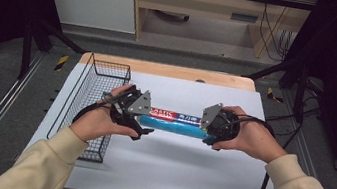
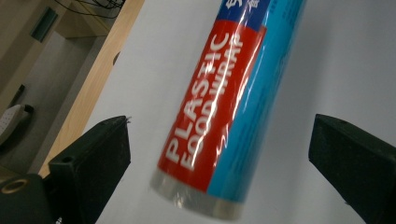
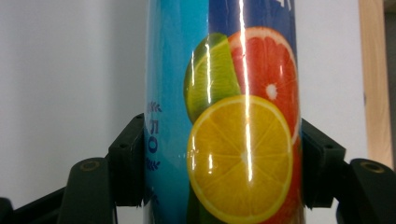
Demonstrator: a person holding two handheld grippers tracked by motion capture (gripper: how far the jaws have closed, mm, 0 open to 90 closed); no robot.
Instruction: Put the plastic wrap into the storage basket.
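High view, roll: we see the plastic food wrap roll (image 1: 172, 121) lying crosswise between our two hands, lifted off the white table (image 1: 169, 175) as far as we can judge.
High view, tongs: our right tongs (image 1: 212, 126) have the roll's right end; our left tongs (image 1: 144, 121) sit at its left end.
High view, basket: the wire basket (image 1: 84, 112) stands at the table's left edge, just beside our left hand (image 1: 102, 120), and we make out nothing inside it.
Left gripper view, tongs: our left tongs (image 2: 219, 158) stand wide apart, with the roll's (image 2: 224, 112) red-labelled end between the pads (image 2: 98, 154) but touching neither.
Right gripper view, tongs: our right tongs (image 3: 222, 158) are clamped on the roll (image 3: 224, 107), both pads pressed against its sides at the citrus picture.
Done, as we judge it: the roll is picked up and carried by the right tongs.
Left to do, as we judge it: grip the left end too, or hand over, then likely put the roll in the basket.
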